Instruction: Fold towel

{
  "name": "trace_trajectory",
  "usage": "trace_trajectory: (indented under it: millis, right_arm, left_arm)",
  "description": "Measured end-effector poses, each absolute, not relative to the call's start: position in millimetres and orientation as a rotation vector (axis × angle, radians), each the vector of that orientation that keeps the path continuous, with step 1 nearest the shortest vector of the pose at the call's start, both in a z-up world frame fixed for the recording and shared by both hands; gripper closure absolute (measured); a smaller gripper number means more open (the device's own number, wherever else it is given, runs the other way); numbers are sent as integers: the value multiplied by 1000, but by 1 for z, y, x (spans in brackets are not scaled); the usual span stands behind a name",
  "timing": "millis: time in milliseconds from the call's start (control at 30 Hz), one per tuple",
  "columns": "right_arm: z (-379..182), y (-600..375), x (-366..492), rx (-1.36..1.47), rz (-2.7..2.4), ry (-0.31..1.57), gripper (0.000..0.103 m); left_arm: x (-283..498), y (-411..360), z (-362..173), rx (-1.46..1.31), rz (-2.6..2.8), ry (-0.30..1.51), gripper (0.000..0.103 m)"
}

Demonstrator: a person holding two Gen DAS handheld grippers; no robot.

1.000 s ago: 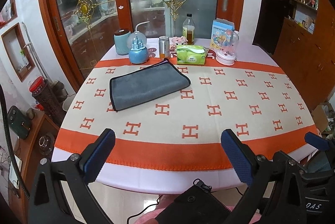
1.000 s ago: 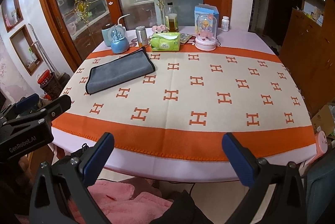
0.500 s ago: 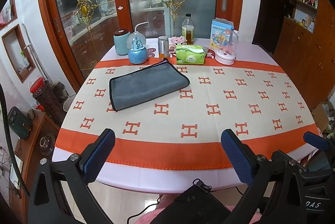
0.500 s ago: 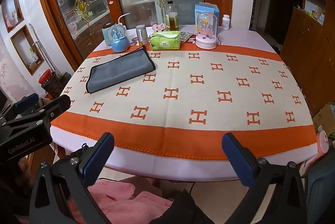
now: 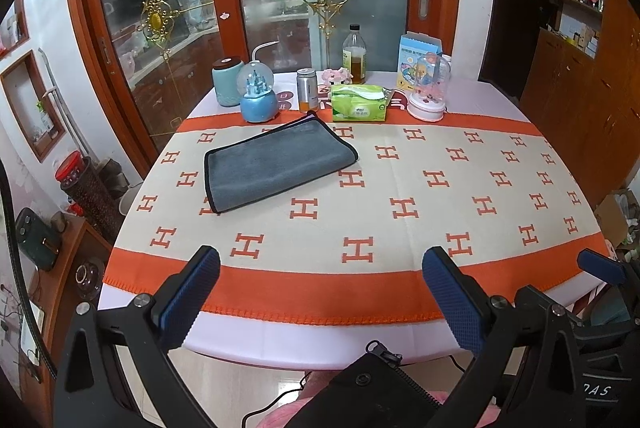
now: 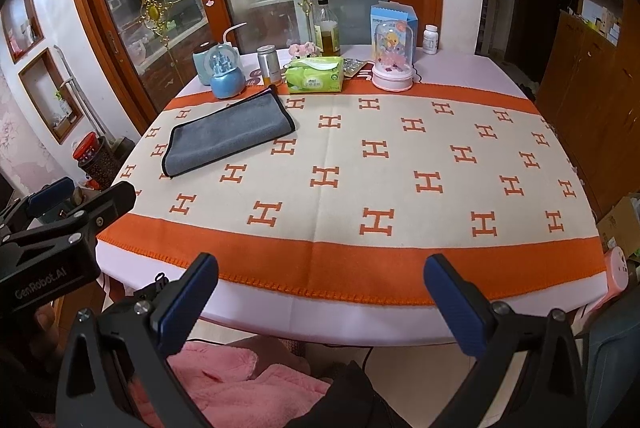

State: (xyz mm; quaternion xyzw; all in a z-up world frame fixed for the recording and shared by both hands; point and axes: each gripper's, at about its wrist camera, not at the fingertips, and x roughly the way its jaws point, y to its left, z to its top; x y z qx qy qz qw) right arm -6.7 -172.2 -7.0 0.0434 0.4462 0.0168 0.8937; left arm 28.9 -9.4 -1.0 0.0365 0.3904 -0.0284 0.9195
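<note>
A grey towel with black edging (image 5: 276, 160) lies folded flat on the far left part of the table; it also shows in the right wrist view (image 6: 230, 132). My left gripper (image 5: 320, 292) is open and empty, held off the table's near edge, well short of the towel. My right gripper (image 6: 320, 292) is open and empty, also off the near edge. The left gripper's body (image 6: 60, 228) shows at the left of the right wrist view.
The table (image 5: 360, 332) has an orange and cream H-patterned cloth (image 6: 400, 156). Along its far edge stand a snow globe (image 5: 258, 96), a can (image 5: 307, 89), a green tissue pack (image 5: 358, 103), a bottle (image 5: 354, 54) and a pink dome toy (image 5: 428, 88). Glass doors stand behind.
Both grippers have drifted slightly back and up from the table. The towel has not moved, and both stay open.
</note>
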Motion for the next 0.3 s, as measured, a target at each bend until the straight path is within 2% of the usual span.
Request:
trace_trajectory:
  millis: [300]
  right_arm:
    - [-13, -174, -8, 92, 38, 933, 0]
  left_arm:
    - [29, -10, -1, 76, -60, 805, 2]
